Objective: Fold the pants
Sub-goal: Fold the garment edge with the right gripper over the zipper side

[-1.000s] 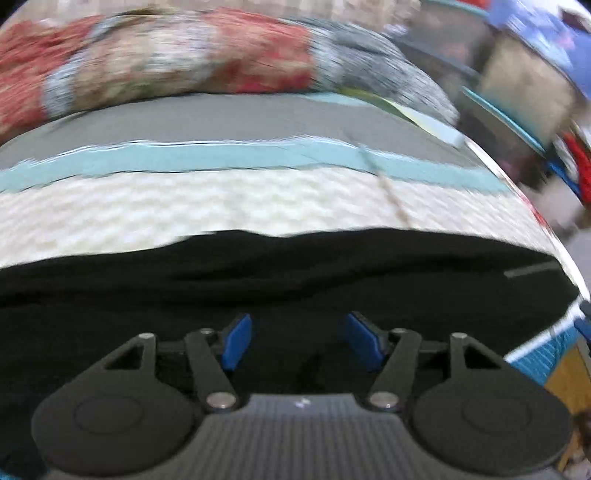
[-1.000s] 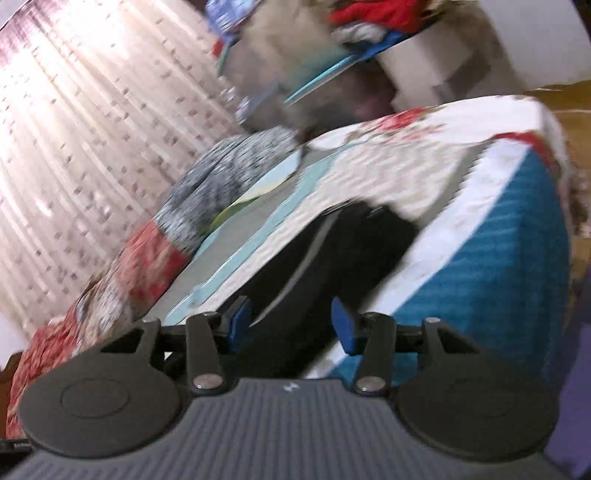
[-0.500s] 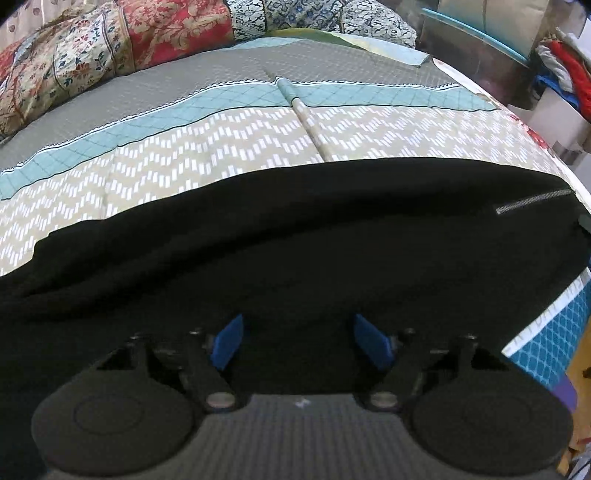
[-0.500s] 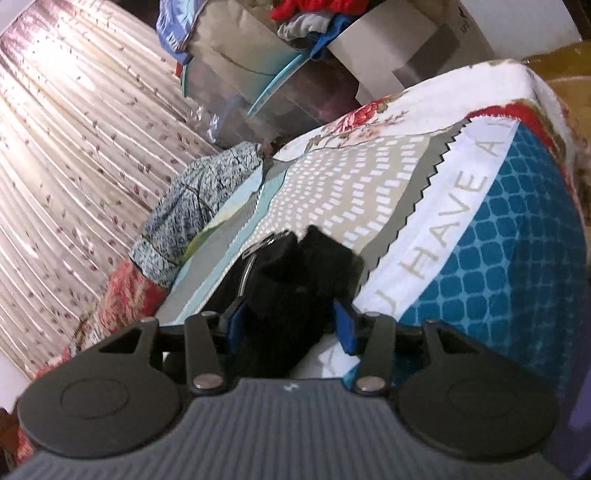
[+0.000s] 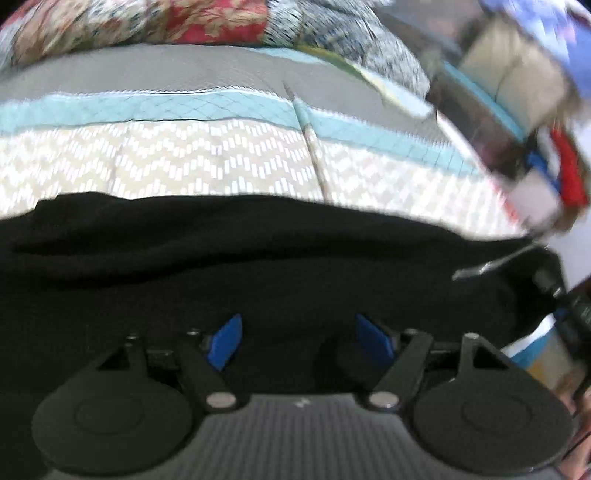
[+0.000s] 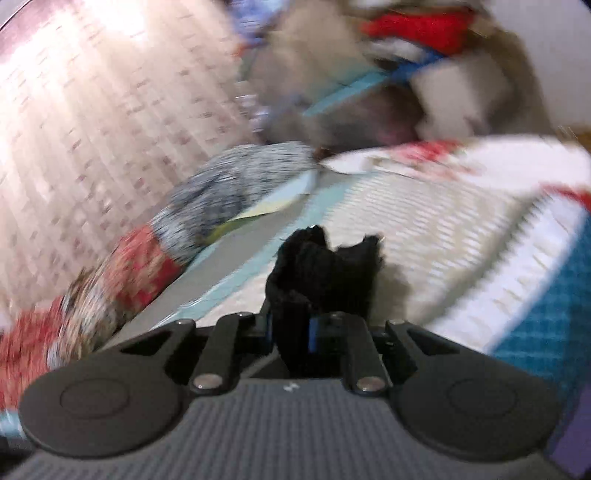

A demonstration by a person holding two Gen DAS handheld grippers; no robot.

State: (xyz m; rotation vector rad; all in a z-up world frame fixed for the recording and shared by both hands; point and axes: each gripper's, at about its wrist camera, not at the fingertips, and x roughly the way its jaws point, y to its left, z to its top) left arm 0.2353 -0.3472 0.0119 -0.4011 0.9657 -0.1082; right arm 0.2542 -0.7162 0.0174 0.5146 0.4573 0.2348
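Black pants [image 5: 258, 266] lie spread across the near part of the bed, with a silver zip [image 5: 491, 264] at their right end. My left gripper [image 5: 299, 338] hovers low over the cloth, open, its blue pads [image 5: 225, 341] wide apart with nothing pinched. In the right wrist view, my right gripper [image 6: 291, 330] has its jaws closing on a bunched end of the pants [image 6: 325, 266]. The cloth sticks up in a tuft between the pads, lifted off the bedspread. Both views are blurred.
The patterned bedspread [image 5: 207, 162] has beige, pale blue and grey bands. A floral rolled quilt [image 5: 147, 22] lies along the far side. Boxes and piled clothes [image 5: 517, 92] stand past the bed's right end. A curtain [image 6: 92, 110] hangs behind. The bed's blue side panel [image 6: 546, 332] drops off at right.
The right gripper went from wide apart around the pants' end to clamped on it, and lifted it. The left gripper's pads spread wider and it shifted over the pants.
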